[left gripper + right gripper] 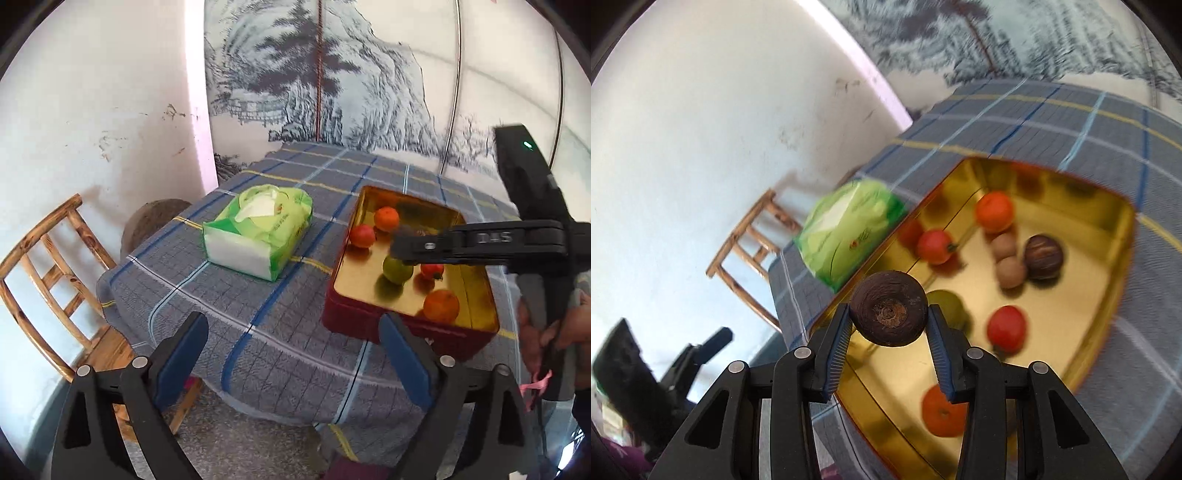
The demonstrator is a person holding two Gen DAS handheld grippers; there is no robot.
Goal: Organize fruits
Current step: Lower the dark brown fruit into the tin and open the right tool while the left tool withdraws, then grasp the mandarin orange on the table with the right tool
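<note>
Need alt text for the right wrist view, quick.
The right gripper holds a dark brown round fruit between its fingers above a gold-lined tin containing oranges, red fruits and a green one. A green tissue pack lies beside the tin on the plaid tablecloth.

tissue pack [258,230], wooden chair [55,280], plaid tablecloth [258,317]

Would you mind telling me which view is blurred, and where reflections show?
Right wrist view: motion blur smears the tin and tissue pack, while the dark fruit in the right tongs stays sharp. Left wrist view: sharp; the tin's gold floor mirrors the fruit.
</note>
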